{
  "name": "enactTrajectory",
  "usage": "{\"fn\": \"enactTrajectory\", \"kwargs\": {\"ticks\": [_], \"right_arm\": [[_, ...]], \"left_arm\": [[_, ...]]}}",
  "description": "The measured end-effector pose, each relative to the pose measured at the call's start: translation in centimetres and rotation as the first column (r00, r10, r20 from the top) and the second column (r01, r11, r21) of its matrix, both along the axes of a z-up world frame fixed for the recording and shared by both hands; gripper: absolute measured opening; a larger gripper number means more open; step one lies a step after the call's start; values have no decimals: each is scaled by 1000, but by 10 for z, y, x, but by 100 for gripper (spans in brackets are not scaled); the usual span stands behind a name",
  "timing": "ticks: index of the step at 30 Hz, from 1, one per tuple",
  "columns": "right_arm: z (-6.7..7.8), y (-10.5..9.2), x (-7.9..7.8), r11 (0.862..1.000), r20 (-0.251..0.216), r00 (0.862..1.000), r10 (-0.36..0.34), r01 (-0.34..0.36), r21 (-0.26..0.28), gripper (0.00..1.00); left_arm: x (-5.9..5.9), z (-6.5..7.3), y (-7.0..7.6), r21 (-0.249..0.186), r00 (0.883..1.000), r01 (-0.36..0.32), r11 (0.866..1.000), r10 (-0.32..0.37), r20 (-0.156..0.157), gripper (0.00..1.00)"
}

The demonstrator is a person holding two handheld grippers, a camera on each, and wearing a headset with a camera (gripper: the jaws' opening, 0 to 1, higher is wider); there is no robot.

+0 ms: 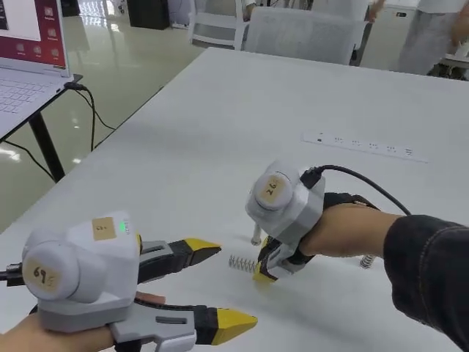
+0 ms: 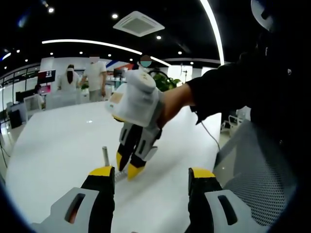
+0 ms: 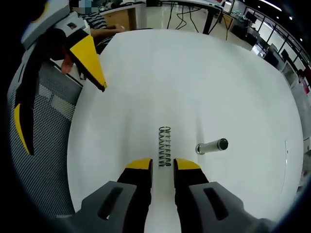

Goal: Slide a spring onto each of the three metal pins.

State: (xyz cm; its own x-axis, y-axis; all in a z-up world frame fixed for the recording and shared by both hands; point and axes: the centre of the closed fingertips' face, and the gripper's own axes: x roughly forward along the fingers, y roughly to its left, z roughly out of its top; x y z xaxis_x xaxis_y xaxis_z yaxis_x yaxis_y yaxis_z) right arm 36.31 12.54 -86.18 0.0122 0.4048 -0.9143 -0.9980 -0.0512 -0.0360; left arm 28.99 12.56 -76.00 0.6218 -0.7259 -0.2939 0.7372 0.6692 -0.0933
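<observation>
Well short of the pin (image 3: 212, 145), nearest the person, the left gripper (image 1: 220, 284) hovered over the white table (image 1: 220, 132). Its yellow-tipped jaws were spread wide, with nothing between them. It pointed toward the pin.

Just beside the pin, on the near side, the right gripper (image 3: 164, 165) was angled down at the tabletop, a hand wrapped around its body. Its jaws were parted by a narrow gap only. A spring (image 3: 165, 144) lay flat on the table alongside the pin, close to it but apart. The spring's near end sat in the gap at the right gripper's tips. Couldn't tell if the pads actually touched the coil, and it didn't look clamped.

The pin itself stood upright on the table, bare, with no spring on it. In the head view the right gripper's body partly covered it.

To the right of the pin, past the person's wrist, a second spring (image 1: 366, 261) lay on the table, mostly hidden by the dark sleeve.

Well beyond the pin, a white power strip (image 1: 363, 145) lay flat on the table. Farther still, a grey mesh chair (image 1: 300, 33) stood at the table's far edge. Far left of the pin, an open laptop (image 1: 26, 44) sat on a separate stand.
</observation>
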Motion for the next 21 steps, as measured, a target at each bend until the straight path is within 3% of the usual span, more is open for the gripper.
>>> {"fn": "enactTrajectory", "kwargs": {"ticks": [21], "right_arm": [[-3,1,0,1000,-16,1000,-11,11,5,10]], "left_arm": [[0,-1,-2,1,1000,0,1000,0,-6,56]]}}
